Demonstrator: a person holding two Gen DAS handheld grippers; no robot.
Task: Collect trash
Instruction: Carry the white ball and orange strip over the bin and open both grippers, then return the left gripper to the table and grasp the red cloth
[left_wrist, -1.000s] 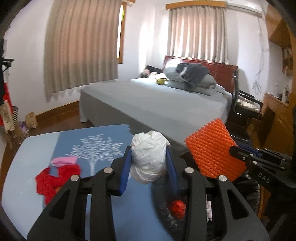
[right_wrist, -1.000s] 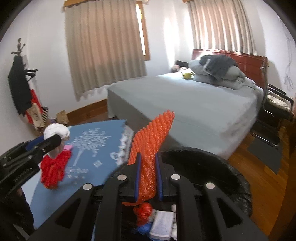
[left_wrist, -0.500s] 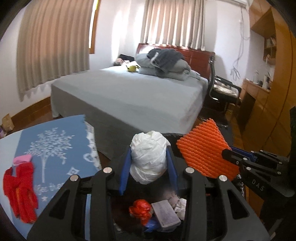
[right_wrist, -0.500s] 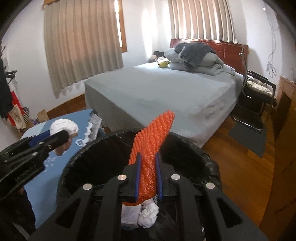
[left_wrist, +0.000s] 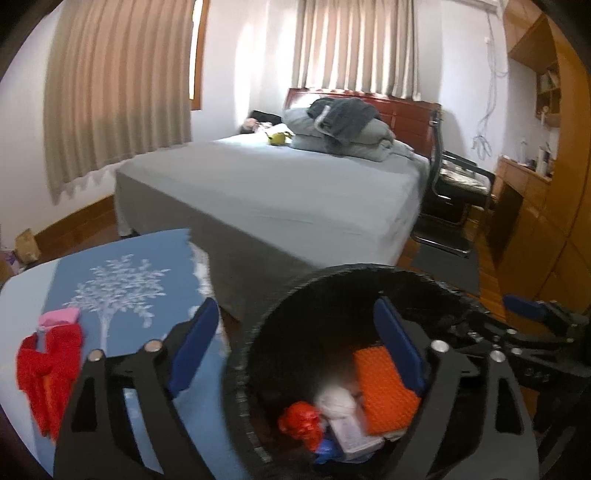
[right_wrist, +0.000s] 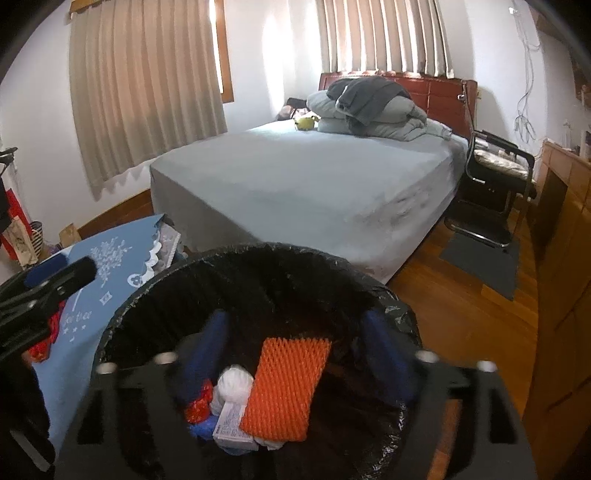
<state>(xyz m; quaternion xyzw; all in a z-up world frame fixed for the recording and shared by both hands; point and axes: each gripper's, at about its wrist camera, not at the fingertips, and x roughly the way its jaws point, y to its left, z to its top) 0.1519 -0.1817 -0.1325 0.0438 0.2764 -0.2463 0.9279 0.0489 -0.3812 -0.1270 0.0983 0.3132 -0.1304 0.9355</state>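
Behind everything stands a bedroom: a grey bed (right_wrist: 306, 177) with folded bedding (right_wrist: 373, 110) against a red-brown headboard, beige curtains (right_wrist: 144, 92), a black chair (right_wrist: 495, 173) and a wooden floor (right_wrist: 461, 314). Below my two grippers gapes a black-lined trash bin (right_wrist: 207, 266), just beside a table with a blue tree-printed cloth (left_wrist: 122, 280).

My left gripper (left_wrist: 295, 347) is opening, its blue pads spread wide with nothing between them; one pad hangs over the tablecloth, the other over the bin's mouth. My right gripper (right_wrist: 295, 347) is opening too, both pads inside the bin's rim and gripping nothing.

Down in the bin lies the orange foam netting (right_wrist: 288, 387), flat on top of the other rubbish. Touching its left edge sits the white crumpled wad (right_wrist: 232, 387), with a red wrapper (right_wrist: 199, 406), a small printed carton (right_wrist: 232, 424) and something blue (right_wrist: 201, 430) close around it.

On the tablecloth, well apart from the bin, lie a crumpled red piece (left_wrist: 48, 369) and a pink one (left_wrist: 59, 317), touching each other.
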